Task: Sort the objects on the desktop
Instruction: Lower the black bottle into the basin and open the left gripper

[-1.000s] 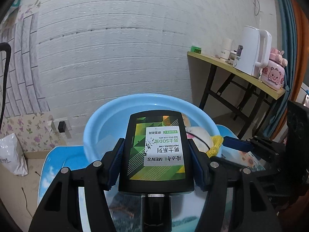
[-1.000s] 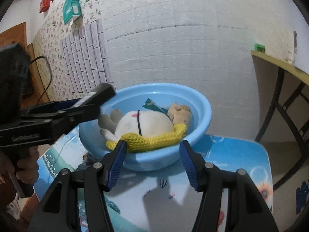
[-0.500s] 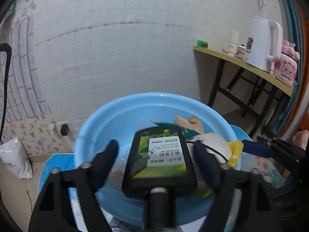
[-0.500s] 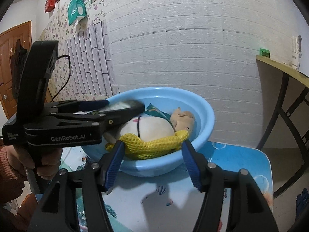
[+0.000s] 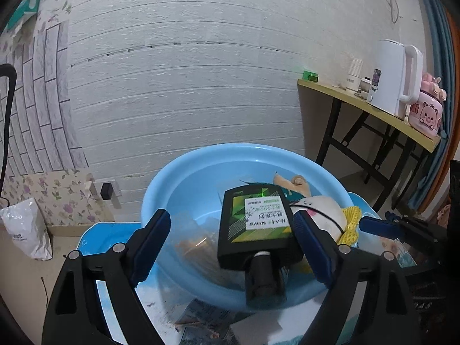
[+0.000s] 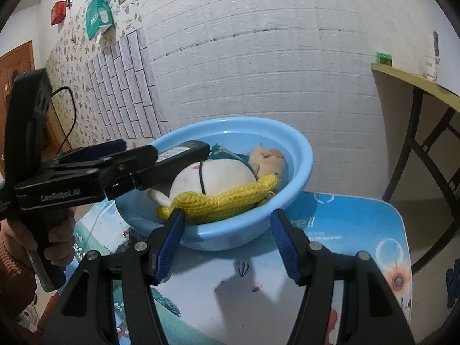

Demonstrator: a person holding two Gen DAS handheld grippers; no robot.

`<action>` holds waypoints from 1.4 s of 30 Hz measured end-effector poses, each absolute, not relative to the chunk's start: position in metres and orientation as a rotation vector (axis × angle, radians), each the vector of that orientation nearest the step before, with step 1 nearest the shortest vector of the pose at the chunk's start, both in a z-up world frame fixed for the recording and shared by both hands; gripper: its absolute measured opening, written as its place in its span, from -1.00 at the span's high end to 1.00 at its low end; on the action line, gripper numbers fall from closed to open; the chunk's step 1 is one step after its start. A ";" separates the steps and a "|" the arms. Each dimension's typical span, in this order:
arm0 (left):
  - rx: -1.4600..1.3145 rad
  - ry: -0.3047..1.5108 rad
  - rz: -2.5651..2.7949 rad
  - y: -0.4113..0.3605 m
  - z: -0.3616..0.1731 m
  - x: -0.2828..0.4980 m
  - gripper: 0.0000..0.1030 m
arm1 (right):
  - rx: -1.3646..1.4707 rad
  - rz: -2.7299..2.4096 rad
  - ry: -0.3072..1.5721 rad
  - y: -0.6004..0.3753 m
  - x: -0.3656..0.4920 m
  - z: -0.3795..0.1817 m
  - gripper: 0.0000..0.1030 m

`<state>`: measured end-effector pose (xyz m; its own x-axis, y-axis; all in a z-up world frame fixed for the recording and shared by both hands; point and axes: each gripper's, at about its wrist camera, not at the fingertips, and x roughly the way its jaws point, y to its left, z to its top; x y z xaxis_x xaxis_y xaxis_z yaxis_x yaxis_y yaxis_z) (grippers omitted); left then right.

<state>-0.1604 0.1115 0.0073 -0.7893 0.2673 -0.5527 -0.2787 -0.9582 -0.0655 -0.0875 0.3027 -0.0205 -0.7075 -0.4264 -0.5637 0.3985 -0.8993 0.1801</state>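
The left gripper (image 5: pixel 231 227) hangs over the near rim of a light blue basin (image 5: pixel 184 178), and its fingers (image 5: pixel 152 235) are opening. A black bottle (image 5: pixel 254 224) with a green and white label lies between them, cap toward the camera. The left finger stands well clear of the bottle. The right finger is just beside the bottle's edge, and whether it touches cannot be told. In the right wrist view the bottle (image 6: pixel 178 161) sticks out past the left gripper (image 6: pixel 138 155) and reaches over the basin (image 6: pixel 299 155), above the toy's pale body. A hand (image 6: pixel 54 230) in a brown sleeve (image 6: pixel 14 276) holds that gripper by its handle.

Inside the basin lies a stuffed toy (image 6: pixel 221 178) with a white belly, a tan head and a yellow knitted piece (image 6: pixel 218 201) that drapes over the near rim. A dark green packet (image 6: pixel 227 153) shows behind the toy.

The right gripper (image 6: pixel 227 244) is in front of the basin, above the table (image 6: pixel 359 230), which is covered by a blue printed mat. Its fingers (image 6: pixel 169 244) stand apart with nothing between them. The basin sits on this mat, near the white brick wall (image 6: pixel 258 57).

Off to the right, a yellow side table (image 5: pixel 373 112) carries a white kettle (image 5: pixel 394 77), a stack of paper cups (image 5: pixel 353 69), a small green box (image 5: pixel 311 75) and a pink container (image 5: pixel 427 115). A white plastic bag (image 5: pixel 26 230) rests on the floor at the left.
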 end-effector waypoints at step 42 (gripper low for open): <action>-0.945 -0.065 2.757 0.036 -0.031 -0.102 -0.70 | 1.147 -2.521 -0.038 0.275 -0.055 -0.061 -0.19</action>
